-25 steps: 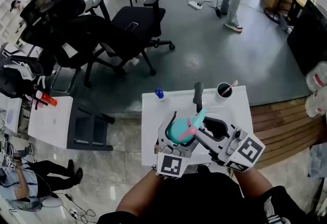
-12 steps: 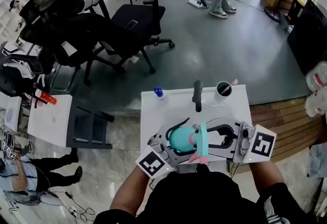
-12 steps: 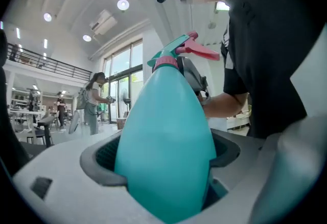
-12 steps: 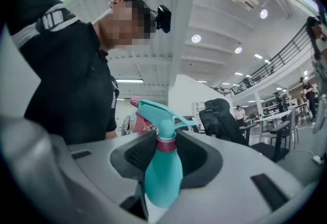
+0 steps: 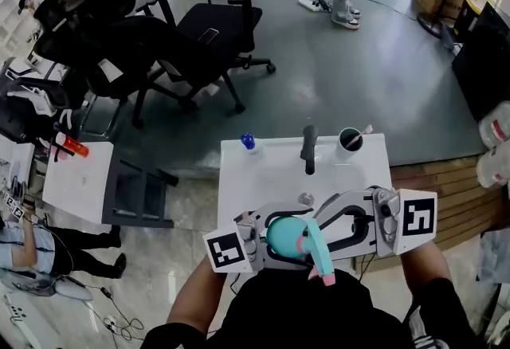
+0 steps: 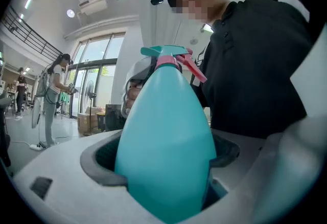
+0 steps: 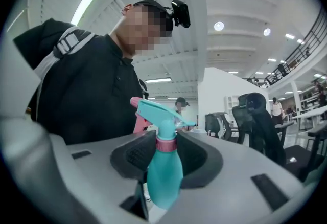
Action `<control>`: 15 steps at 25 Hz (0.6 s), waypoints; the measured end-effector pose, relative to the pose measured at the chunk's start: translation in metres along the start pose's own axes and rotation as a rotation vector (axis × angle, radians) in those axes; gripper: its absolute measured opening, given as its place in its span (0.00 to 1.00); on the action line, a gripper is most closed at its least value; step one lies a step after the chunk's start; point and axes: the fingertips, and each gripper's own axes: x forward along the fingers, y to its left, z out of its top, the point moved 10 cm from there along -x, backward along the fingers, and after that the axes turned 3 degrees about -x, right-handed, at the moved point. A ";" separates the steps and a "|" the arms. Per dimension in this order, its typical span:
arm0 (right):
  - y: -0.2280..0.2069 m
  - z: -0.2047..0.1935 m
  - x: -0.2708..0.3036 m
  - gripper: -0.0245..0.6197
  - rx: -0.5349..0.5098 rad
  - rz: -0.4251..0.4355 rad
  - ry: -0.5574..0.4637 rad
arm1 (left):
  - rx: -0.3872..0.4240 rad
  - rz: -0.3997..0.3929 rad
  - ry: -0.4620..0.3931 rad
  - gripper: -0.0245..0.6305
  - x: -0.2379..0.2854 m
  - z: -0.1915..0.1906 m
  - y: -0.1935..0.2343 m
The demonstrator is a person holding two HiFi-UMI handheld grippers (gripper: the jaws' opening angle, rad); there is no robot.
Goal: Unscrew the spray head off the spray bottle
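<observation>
Mid-unscrew, judging by the grips; head not off yet.

Spray bottle (image 5: 284,234) held in the air past the 6 o'clock edge of the white table (image 5: 263,180), close to the torso. Lying roughly level, spray head (image 5: 319,256) pointing toward 5 o'clock.

L gripper (image 5: 275,237) comes in from 9 o'clock, clenched round the fat teal body. In the left gripper view, pads pressed on both flanks of the bottle (image 6: 168,131), L gripper (image 6: 161,182) wrapped about its widest part, head (image 6: 166,53) at 12 o'clock.

R gripper (image 5: 315,234) comes in from 3 o'clock. In the right gripper view, R gripper (image 7: 166,149) clamped on the pink collar (image 7: 166,144) just under the spray head (image 7: 156,111), pad faces touching it at 9 and 3 o'clock. No gap seen btwn collar and neck, so how far the thread has backed out: can't tell.

Next, prob.: keep L grip fixed as anchor, twist R about the bottle's long axis to loosen. If wrist runs out of turn, release, reset, re-clamp on collar. Once loose, draw head straight out along the axis.

Cup (image 5: 349,139) at the table's 1 o'clock corner, well apart, not involved.
</observation>
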 end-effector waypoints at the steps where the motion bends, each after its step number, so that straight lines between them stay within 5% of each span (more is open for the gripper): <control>1: 0.000 0.002 0.000 0.24 -0.008 0.014 0.002 | 0.000 -0.005 0.000 0.75 0.001 0.001 -0.001; 5: -0.006 -0.002 -0.002 0.25 0.008 -0.022 -0.025 | 0.021 0.021 -0.021 0.75 -0.001 -0.001 0.005; 7: -0.013 -0.010 -0.006 0.28 0.079 -0.091 -0.082 | -0.048 0.089 -0.049 0.75 -0.005 -0.007 0.008; 10: -0.020 -0.022 -0.021 0.30 0.171 -0.238 -0.160 | -0.197 0.283 -0.086 0.75 -0.013 -0.019 0.017; 15: -0.016 -0.038 -0.051 0.27 0.138 -0.457 -0.179 | -0.121 0.690 0.020 0.75 -0.030 -0.042 0.040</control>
